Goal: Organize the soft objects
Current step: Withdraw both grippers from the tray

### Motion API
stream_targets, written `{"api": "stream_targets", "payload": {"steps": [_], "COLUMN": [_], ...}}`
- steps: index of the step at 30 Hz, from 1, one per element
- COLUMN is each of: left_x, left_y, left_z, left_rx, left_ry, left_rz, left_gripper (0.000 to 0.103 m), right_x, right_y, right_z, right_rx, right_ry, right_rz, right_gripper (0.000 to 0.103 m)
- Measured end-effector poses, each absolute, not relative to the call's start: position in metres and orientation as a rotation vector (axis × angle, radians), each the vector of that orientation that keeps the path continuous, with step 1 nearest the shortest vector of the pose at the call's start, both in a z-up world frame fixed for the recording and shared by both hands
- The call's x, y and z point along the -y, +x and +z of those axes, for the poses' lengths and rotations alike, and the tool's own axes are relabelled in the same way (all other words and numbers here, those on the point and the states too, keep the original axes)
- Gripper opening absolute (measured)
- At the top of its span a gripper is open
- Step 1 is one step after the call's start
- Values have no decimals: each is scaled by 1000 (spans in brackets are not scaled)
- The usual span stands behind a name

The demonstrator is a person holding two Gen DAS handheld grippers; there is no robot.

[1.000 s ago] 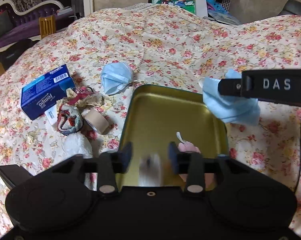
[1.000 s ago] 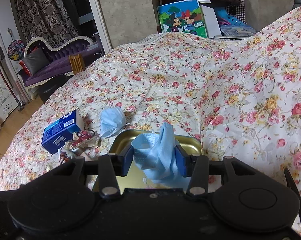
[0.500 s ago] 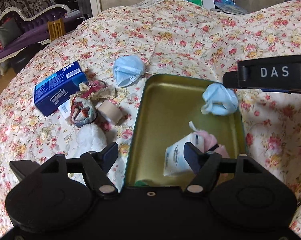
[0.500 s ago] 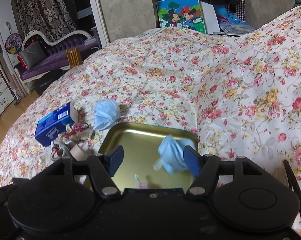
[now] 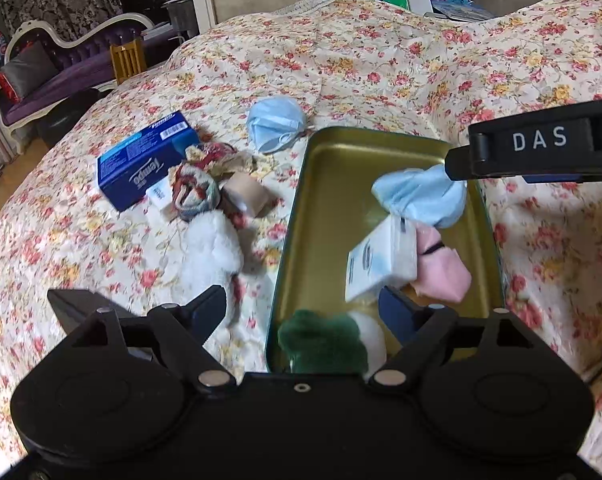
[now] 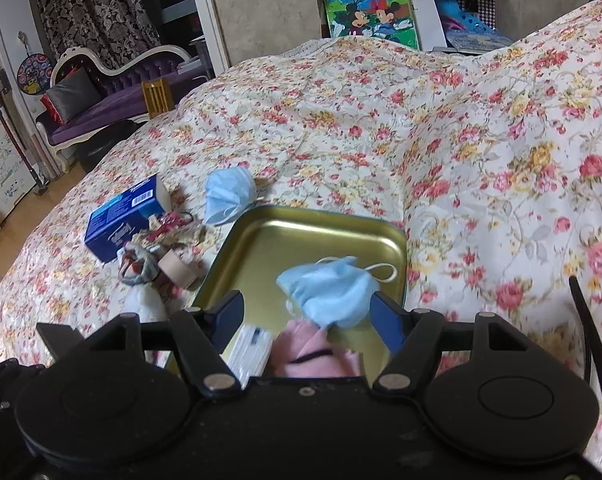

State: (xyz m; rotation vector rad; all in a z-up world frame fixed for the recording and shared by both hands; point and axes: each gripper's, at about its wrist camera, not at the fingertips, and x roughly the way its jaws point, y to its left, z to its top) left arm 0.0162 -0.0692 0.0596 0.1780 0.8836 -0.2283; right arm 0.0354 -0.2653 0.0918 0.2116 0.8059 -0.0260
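Both tools stand apart and empty, the left tool and right tool over the tray on the bed; a mask lies inside it; another mask beside the tray's far left corner may slip a loose grip.

Noted a gold metal tray with smooth, glossy inside; a floral bedspread of matt cloth; pale blue masks of thin matt fabric; a blue tissue box of glossy card; matt black plastic on the left gripper.
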Motion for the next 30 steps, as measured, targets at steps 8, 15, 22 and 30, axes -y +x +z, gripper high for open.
{"api": "stream_targets", "payload": {"steps": [8, 15, 22, 30], "left_x": [57, 43, 26, 1], "left_y": [-1, -10, -16, -14], "left_z": [57, 56, 54, 43], "left_rx": [-884, -881, -884, -910], "left_ry": [175, 169, 174, 140], "left_rz": [-216, -189, -162, -116], "left_gripper": [82, 87, 87, 87], "right_x": [252, 245, 237, 223], "right_y": [12, -4, -18, -29], "right_z": [88, 82, 83, 78], "right_rx": [-822, -851, -862, -880], "right_ry": [215, 221, 217, 209], "right_rz": [-6, -9, -13, 1], "right_gripper": [71, 72, 72, 73]}}
